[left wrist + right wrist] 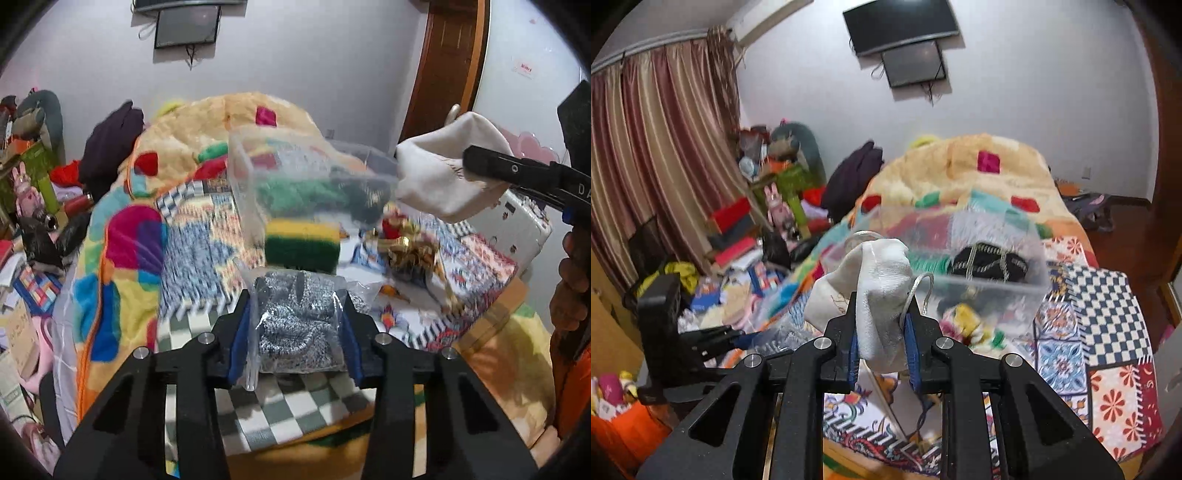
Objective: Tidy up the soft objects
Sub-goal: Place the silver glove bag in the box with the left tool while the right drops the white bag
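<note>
with the left hand-held gripper [299, 314] clamping a bagged scourer [295, 325] and the right hand-held gripper [882, 325] pinching a white cloth [875, 291], the clear box [295, 177] at twelve o'clock looks crowded, so either might snag its rim or spill onto the bed [207, 240].

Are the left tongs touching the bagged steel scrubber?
Touching. The left wrist view shows the left tongs with both blue pads pressed against the sides of the bagged steel scrubber, gripping it.

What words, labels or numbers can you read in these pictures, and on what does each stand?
"DA": right tool, white letters on its arm, cut off by the picture's edge.
Red print: wall sticker, too small to read.
Nothing else is legible.
</note>
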Demonstrator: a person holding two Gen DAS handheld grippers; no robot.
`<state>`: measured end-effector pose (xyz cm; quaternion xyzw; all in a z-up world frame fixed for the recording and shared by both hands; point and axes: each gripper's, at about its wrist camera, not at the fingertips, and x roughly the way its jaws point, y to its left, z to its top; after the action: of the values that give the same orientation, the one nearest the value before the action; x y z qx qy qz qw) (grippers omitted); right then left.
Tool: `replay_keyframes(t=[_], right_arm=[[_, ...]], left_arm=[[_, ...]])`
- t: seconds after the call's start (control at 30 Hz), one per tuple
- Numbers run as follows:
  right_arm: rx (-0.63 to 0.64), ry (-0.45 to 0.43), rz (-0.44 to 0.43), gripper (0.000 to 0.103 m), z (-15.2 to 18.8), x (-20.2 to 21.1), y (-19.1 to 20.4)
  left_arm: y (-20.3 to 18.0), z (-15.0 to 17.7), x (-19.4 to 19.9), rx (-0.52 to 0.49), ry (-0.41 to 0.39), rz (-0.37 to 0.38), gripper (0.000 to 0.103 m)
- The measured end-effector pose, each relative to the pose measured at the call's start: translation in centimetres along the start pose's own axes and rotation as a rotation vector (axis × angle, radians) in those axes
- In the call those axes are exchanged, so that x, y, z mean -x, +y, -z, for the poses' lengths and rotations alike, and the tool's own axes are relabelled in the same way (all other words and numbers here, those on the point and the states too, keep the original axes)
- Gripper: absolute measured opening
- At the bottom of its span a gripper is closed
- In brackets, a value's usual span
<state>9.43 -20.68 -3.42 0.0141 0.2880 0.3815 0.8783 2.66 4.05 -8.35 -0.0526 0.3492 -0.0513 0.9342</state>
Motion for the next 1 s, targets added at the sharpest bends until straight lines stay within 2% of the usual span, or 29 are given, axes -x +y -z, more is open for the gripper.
replay_keyframes(t=[0.27,0.47,0.7,1.0], right_arm=[[-0.007,-0.108,0.051,0.019,-2.9,1.1,-1.1],[-0.006,-0.128,0.136,0.019,-4.7,-0.6,-2.7],[0.018,-0.063,0.18,0.019,-5.1,-4.2,-4.1],[0.03,0.071,0.185,0.019,-3.8,-9.0,-5.5]], left_arm=[[-0.1,-5.7,1.9,-0.002,-0.169,-0.016,0.043],[0.3,-9.4,0.7,0.01,-0.221,-0.011,0.043],[0.8,-11.9,-3.8,-0.002,-0.175,-0.03,0.043],[-0.3,-12.4,-9.6,-0.07,-0.064,-0.039,0.043]])
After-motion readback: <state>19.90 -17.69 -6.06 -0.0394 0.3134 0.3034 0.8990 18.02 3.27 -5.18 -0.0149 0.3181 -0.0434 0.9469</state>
